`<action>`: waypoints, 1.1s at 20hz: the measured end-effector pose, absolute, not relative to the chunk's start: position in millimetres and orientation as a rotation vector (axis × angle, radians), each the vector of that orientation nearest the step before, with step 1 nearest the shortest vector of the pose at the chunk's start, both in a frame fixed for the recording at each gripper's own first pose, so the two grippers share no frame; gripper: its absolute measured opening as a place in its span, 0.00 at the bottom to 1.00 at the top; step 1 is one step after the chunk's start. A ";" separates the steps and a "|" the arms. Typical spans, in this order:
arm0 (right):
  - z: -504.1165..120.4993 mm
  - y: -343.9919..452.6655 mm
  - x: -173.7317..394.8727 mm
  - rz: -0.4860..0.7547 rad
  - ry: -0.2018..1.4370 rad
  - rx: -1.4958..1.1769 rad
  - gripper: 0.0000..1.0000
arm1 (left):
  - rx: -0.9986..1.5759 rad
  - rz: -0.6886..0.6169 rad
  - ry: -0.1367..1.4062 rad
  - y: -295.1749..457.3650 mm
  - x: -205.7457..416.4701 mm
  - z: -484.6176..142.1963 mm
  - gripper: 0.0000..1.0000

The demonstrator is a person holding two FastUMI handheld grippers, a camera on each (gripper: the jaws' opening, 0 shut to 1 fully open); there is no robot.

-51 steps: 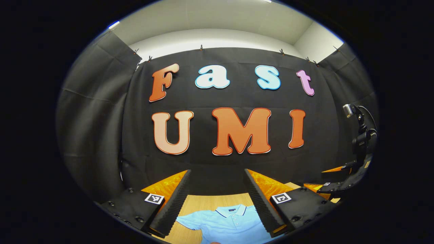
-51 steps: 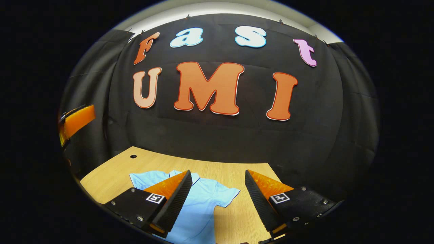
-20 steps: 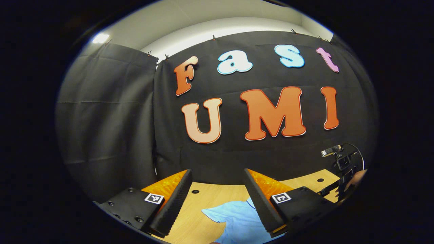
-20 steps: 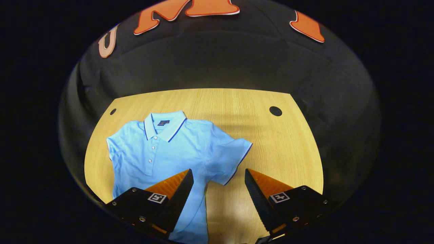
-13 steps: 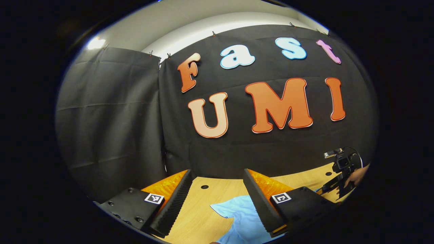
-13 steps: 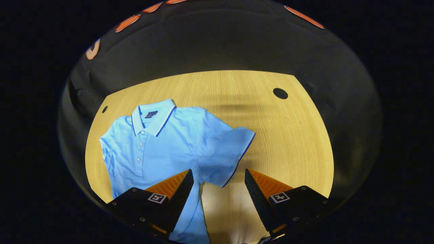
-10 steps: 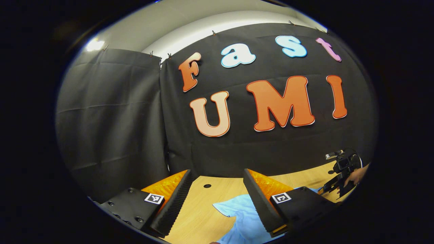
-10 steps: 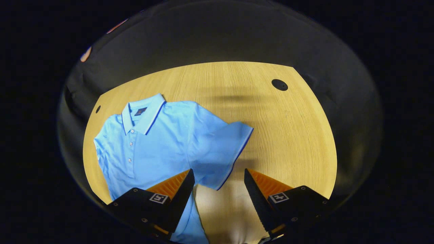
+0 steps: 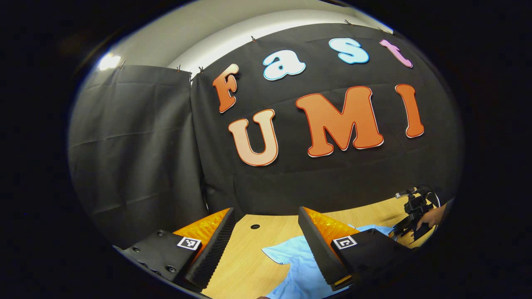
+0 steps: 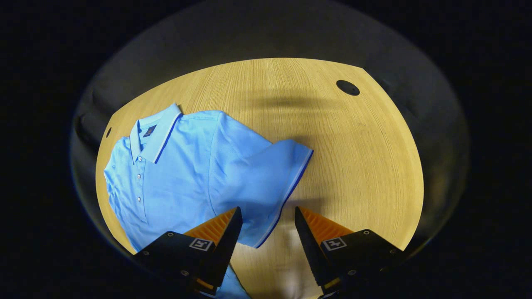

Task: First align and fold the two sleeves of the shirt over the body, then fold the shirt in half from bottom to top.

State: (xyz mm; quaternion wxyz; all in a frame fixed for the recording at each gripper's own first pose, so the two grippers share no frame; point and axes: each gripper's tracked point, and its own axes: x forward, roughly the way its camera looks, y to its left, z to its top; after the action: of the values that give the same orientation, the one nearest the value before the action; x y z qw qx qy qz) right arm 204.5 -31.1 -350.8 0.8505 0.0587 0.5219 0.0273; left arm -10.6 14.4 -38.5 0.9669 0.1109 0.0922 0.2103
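The light-blue polo shirt (image 10: 183, 166), lying flat on the left of the wooden counter (image 10: 357, 158), looks light and limp, so the right tool (image 10: 266, 232), jaws wide above the right sleeve's (image 10: 270, 182) striped cuff, should pinch that hem; the left tool (image 9: 264, 245) hangs equally wide.

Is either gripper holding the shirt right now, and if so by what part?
Nothing is held. The right gripper is open above the sleeve hem of the shirt; the left gripper is open too, with the shirt beyond its fingers.
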 end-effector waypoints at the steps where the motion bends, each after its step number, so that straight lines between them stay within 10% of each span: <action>1: -351.8 -31.1 204.4 0.054 1.095 0.117 0.77 | 0.228 0.427 0.188 13.4 -10.4 -38.6 0.99; 5: -351.1 -27.0 207.3 0.005 1.073 0.109 0.63 | 0.225 0.425 0.192 11.8 -9.3 -40.1 0.99; 10: -347.4 -14.6 211.0 0.011 1.049 0.103 0.11 | 0.235 0.418 0.170 4.4 -11.8 -33.1 1.00; 22: -282.3 33.8 228.2 0.223 0.880 0.256 0.04 | 0.216 0.497 0.169 29.2 -40.6 -30.4 0.99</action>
State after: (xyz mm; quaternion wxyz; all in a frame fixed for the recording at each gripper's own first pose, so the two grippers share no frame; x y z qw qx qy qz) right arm 228.2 33.8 -282.3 0.8907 0.1232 0.4241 0.1076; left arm -40.6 29.2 -30.4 0.9600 0.1063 0.0835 0.2450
